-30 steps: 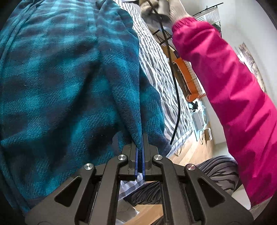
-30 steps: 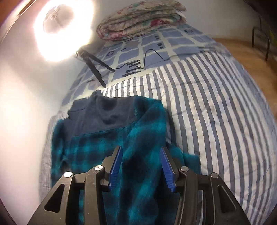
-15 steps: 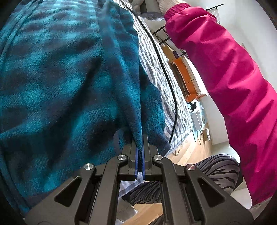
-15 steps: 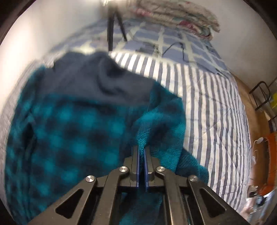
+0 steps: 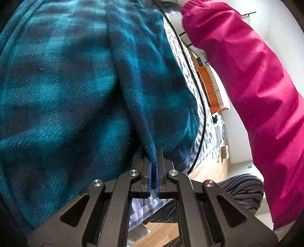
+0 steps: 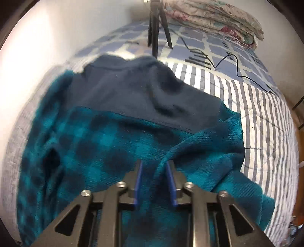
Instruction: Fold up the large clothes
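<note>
A large teal and dark plaid fleece garment (image 6: 106, 148) with a navy yoke lies spread on a striped bed cover (image 6: 266, 117). It fills the left wrist view (image 5: 66, 95) too. My left gripper (image 5: 154, 157) is shut on a raised fold of the fleece near its edge. My right gripper (image 6: 154, 167) is open, its blue pads either side of a ridge of fleece, low over the garment. The person's pink sleeve (image 5: 256, 85) reaches across the right of the left wrist view.
A black tripod (image 6: 157, 28) stands on the bed beyond the garment, with a black cable (image 6: 235, 64) trailing right. Folded floral quilts (image 6: 218, 17) lie at the head. A white wall runs along the left. Another cable (image 5: 201, 106) crosses the bed edge above wooden floor.
My right gripper closed on the fleece half a second ago and has now opened again. The left gripper has kept its grip, and the pink sleeve has shifted higher.
</note>
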`<state>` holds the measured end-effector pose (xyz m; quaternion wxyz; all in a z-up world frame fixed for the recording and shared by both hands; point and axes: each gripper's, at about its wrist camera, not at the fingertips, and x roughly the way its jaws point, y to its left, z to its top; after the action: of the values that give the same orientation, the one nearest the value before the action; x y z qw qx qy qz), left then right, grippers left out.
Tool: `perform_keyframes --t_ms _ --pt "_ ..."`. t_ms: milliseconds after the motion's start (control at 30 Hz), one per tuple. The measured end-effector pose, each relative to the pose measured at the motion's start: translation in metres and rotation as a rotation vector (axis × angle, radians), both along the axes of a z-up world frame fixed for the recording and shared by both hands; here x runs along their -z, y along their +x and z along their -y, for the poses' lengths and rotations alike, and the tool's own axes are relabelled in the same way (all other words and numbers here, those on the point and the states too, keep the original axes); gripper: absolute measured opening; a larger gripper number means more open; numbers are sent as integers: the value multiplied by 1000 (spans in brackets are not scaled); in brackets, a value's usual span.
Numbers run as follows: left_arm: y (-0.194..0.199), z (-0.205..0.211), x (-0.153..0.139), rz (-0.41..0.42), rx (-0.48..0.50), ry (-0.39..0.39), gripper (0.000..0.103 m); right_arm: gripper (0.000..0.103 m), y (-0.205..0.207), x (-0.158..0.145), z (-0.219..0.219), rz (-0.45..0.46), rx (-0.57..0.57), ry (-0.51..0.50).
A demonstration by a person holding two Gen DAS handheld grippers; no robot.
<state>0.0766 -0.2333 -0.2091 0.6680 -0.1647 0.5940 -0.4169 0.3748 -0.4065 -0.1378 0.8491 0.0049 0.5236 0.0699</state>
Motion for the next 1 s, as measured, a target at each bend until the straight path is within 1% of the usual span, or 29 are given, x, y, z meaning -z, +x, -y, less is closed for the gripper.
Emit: perform_keyframes --t_ms 67,100,133,167,233,267,300,333,400,467,500,600,667,733,767,833,933,1000 --pt "-2 1 -1 14 1 10 0 27 -16 -23 11 38 5 1" --pt "-3 1 -2 18 -2 12 0 27 -24 -32 17 53 13 17" --pt "-4 1 -4 24 -4 17 0 27 -38 -47 27 69 27 47" --pt "-5 1 -5 27 0 20 0 27 -46 -56 33 77 35 66" --pt "-10 1 -11 39 9 31 0 27 -82 -83 51 110 47 119" --pt "-11 1 -14 44 10 38 4 28 -96 -92 58 118 47 134" --pt "-13 1 -17 48 12 40 7 28 -125 -104 65 131 46 148" --pt "-13 -2 -21 52 10 36 9 29 -147 -111 69 138 42 156" --pt "-16 -9 -29 66 -3 33 18 31 -192 -117 75 125 44 180" --pt "-20 -13 -35 77 -13 38 19 31 -226 -116 81 102 48 196" --pt "-23 -16 -39 85 -20 42 19 31 -257 -110 82 84 51 210" --pt "-22 -28 -46 105 -38 40 19 33 -319 -87 80 17 55 256" --pt "-26 -38 -54 127 -56 34 19 34 -348 -70 75 -29 46 280" --pt "-25 -39 -61 140 -68 9 19 34 -375 -50 68 -78 41 297" --pt "-25 -38 -63 151 -64 8 19 34 -385 -40 65 -100 35 307" --pt "-21 -25 -63 169 -43 20 19 34 -397 -27 61 -112 25 311" --pt "-15 -14 -52 148 -26 41 19 34 -402 -9 61 -131 44 345" --pt "-14 -8 -45 141 -13 59 19 34 -402 0 59 -143 49 324"
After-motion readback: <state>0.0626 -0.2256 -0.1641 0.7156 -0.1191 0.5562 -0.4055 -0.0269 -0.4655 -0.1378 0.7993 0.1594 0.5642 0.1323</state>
